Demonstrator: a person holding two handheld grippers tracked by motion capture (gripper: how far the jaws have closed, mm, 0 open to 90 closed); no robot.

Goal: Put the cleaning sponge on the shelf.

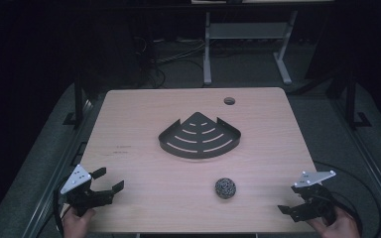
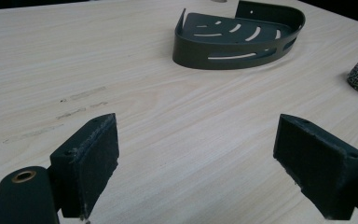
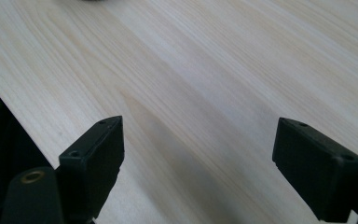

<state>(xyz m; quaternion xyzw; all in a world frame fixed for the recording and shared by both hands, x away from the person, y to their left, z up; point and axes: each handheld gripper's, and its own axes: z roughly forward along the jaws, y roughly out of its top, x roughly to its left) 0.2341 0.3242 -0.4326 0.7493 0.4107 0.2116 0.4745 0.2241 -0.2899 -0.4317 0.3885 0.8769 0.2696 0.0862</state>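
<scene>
1. We hold the left gripper (image 1: 104,181) at the table's (image 1: 144,198) near-left corner and the right gripper (image 1: 288,198) at its near-right corner. Both have their jaws spread wide with nothing between them. We judge this a resting pose that keeps the middle free.
2. The dark slotted corner shelf (image 1: 200,136) lies flat at the table's centre, rim up, ready to receive something.
3. The steel-wool ball (image 1: 225,187) sits just toward us from the shelf, apart from it.
4. From the left gripper, the ball lies at about 3 o'clock and the shelf at 1 o'clock; from the right gripper, the ball lies at about 10 o'clock, the nearer reach.
</scene>
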